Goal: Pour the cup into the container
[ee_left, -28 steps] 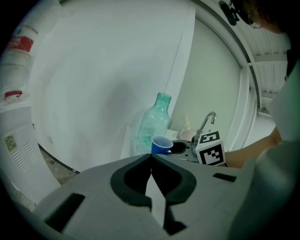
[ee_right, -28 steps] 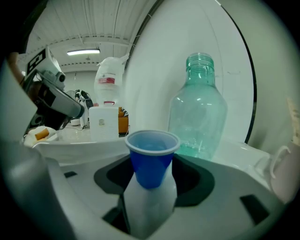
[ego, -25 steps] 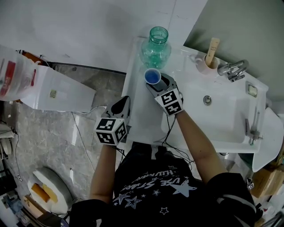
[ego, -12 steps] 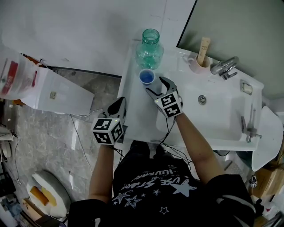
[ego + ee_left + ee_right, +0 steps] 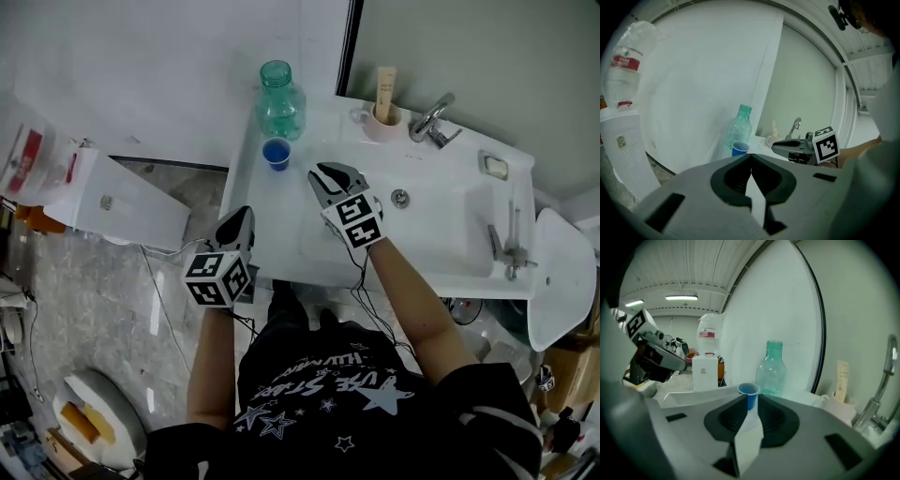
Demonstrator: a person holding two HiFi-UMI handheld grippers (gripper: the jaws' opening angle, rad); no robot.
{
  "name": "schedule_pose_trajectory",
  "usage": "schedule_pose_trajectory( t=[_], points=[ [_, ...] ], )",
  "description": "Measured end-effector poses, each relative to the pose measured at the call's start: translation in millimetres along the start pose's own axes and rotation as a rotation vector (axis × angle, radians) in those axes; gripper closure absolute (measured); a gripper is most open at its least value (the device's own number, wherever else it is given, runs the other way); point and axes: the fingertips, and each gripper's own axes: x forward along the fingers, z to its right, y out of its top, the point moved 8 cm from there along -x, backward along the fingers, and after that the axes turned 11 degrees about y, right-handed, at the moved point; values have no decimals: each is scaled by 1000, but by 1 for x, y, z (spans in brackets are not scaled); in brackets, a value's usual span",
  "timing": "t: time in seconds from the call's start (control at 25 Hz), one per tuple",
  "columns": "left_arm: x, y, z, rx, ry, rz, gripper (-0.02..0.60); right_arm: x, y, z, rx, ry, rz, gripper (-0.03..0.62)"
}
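Observation:
A small blue cup [image 5: 275,153] stands upright on the white counter [image 5: 267,220], just in front of a clear green bottle [image 5: 279,89]. My right gripper [image 5: 327,178] hovers to the cup's right, apart from it. Its jaws are closing to a narrow gap with nothing between them. The right gripper view looks through that gap [image 5: 749,405] at the cup [image 5: 748,391] and bottle [image 5: 772,369] beyond. My left gripper [image 5: 240,220] hangs at the counter's near left edge, shut and empty. The left gripper view shows its tips [image 5: 751,158] meeting, with the cup [image 5: 739,148] and bottle [image 5: 740,127] farther off.
A sink basin [image 5: 450,234] with a faucet [image 5: 431,119] lies right of the counter. A mug holding a tube [image 5: 382,114] stands at the back. A white water dispenser [image 5: 122,202] sits on the floor to the left.
My right gripper has drawn back from the blue cup, leaving it standing on the counter, and its jaws have narrowed. The head view has shifted, and the left gripper has hardly moved.

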Motion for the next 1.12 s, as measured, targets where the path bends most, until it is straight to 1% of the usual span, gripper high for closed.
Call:
schedule_pose_trajectory(
  t=[0.12, 0.16, 0.28, 0.44, 0.72, 0.96, 1.12],
  points=[
    [-17, -6, 21, 5, 7, 19, 569, -27, 6, -7, -17, 0, 38, 583],
    [-23, -8, 27, 5, 12, 24, 569, -36, 6, -10, -23, 7, 51, 586],
    [-42, -18, 45, -5, 29, 38, 570, -63, 8, -21, -32, 51, 87, 588],
    [-66, -32, 66, -16, 55, 51, 569, -92, 8, -33, -50, 88, 106, 588],
    [-94, -50, 91, -15, 75, 36, 571, -127, -3, -47, -17, 98, 127, 589],
    [-106, -54, 94, -9, 84, 34, 571, -139, -12, -51, 10, 93, 120, 588],
    [-119, -66, 93, -24, 88, 32, 571, -145, -16, -60, 15, 90, 115, 589]
  ],
)
